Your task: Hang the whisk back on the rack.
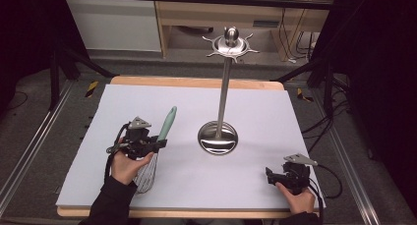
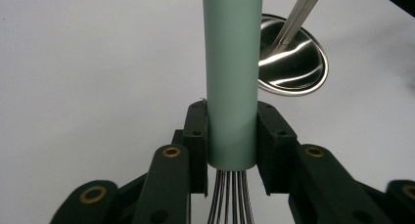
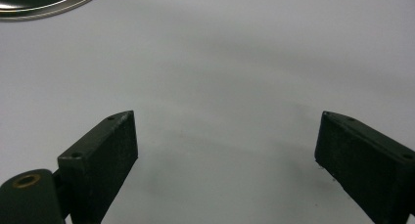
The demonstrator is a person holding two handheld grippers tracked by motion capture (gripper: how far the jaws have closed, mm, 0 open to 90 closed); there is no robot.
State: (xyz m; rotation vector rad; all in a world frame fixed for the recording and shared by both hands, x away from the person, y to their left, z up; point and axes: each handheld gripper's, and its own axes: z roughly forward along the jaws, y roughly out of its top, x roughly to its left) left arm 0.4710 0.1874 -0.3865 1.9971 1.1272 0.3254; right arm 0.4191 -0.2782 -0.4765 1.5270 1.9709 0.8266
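A whisk [image 1: 166,124] with a pale green handle and a wire head is held off the white table, handle pointing away and up. My left gripper [image 1: 158,144] is shut on the whisk handle [image 2: 232,77] just above the wires [image 2: 230,197], a pad on each side. A steel utensil stand [image 1: 224,82] with a round base [image 1: 218,137] and a hooked top ring [image 1: 230,44] rises at the table's middle; the base [image 2: 292,57] lies ahead to the right of the handle. My right gripper [image 3: 225,150] stands open at the front right [image 1: 271,176], low over bare table.
The white table top [image 1: 187,176] has a wooden edge at the front and back. Dark frame rails and cables run along both sides of the table. A wooden shelf stands behind the far edge.
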